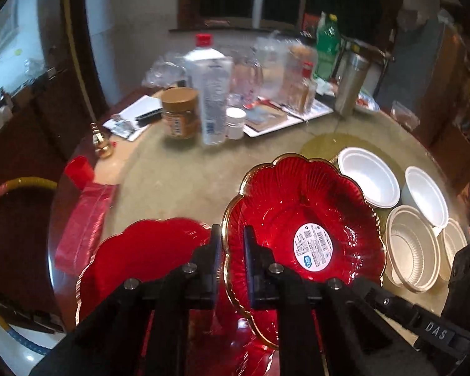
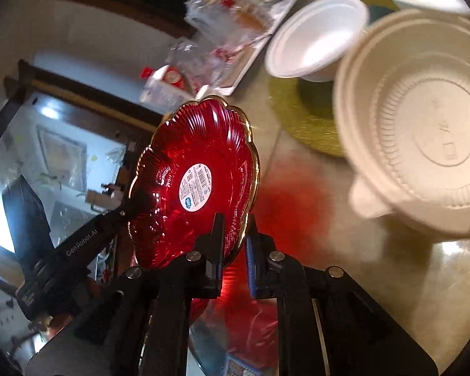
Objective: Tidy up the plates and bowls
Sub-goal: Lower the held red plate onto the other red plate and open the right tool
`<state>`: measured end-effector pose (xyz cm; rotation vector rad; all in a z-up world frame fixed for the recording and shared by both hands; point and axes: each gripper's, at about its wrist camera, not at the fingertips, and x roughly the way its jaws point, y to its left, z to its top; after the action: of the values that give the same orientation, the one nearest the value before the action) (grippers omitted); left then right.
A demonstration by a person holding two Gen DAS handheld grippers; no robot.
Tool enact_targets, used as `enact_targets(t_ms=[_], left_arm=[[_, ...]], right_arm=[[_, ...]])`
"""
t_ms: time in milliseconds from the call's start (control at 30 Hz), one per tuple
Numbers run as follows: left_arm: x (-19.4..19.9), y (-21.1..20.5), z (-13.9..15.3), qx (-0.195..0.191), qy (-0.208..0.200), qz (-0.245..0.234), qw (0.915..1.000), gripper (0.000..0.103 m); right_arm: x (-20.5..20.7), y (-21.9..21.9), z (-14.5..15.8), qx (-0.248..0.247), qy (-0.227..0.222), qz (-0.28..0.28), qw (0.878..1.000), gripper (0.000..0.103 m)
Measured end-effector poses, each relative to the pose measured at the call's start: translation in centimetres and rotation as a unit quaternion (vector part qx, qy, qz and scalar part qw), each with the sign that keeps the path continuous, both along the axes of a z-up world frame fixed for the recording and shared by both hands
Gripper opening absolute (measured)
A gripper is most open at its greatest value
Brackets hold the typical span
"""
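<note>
1. The round table (image 1: 185,181) carries bottles and jars at 12 o'clock in the left wrist view.
2. A red plate (image 1: 304,219) with a gold rim is held tilted above the table, with a white sticker (image 1: 313,247) at its centre.
3. A second red plate (image 1: 147,250) lies flat at 9 o'clock of the held one.
4. White bowls (image 1: 369,175) sit at 3 o'clock, one ribbed (image 1: 413,247).
5. The left gripper (image 1: 232,244) grasps the tilted plate's rim.
6. The right gripper (image 2: 235,235) clamps the same plate's rim (image 2: 244,238).
</note>
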<state>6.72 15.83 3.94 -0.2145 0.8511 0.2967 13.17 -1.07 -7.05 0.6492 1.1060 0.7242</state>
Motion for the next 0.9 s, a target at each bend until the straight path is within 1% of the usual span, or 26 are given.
enact_targets(t_ms=[133, 267, 333, 367, 533, 700, 900], left_arm=[[-3.1, 1.4, 0.8, -0.001, -0.029, 0.022, 0.9993, 0.011], [-5.9, 3.7, 0.2, -0.019, -0.038, 0.051, 0.9978, 0.011], [-7.0, 4.8, -0.4, -0.032, -0.036, 0.064, 0.9968, 0.011], [-7.6, 5.4, -0.9, -0.038, -0.035, 0.073, 0.9960, 0.012], [-8.9, 6.7, -2.4, -0.043, -0.027, 0.094, 0.9943, 0.012], [-9.8, 7.5, -3.7, -0.053, -0.017, 0.106, 0.9929, 0.012], [-10.5, 7.6, -4.9, -0.056, -0.009, 0.111, 0.9922, 0.014]], right_arm=[[-0.4, 1.9, 2.7, -0.005, -0.033, 0.025, 0.999, 0.011], [-2.0, 2.9, 3.7, -0.011, -0.050, 0.055, 0.997, 0.011], [-2.3, 4.1, 3.6, -0.018, -0.052, 0.072, 0.996, 0.011], [-3.4, 3.9, 3.6, -0.021, -0.053, 0.079, 0.995, 0.011], [-4.0, 6.5, 2.5, -0.043, -0.049, 0.104, 0.992, 0.011], [-5.0, 7.5, 1.6, -0.067, -0.040, 0.120, 0.990, 0.011], [-5.3, 8.8, 1.6, -0.104, -0.047, 0.132, 0.985, 0.011]])
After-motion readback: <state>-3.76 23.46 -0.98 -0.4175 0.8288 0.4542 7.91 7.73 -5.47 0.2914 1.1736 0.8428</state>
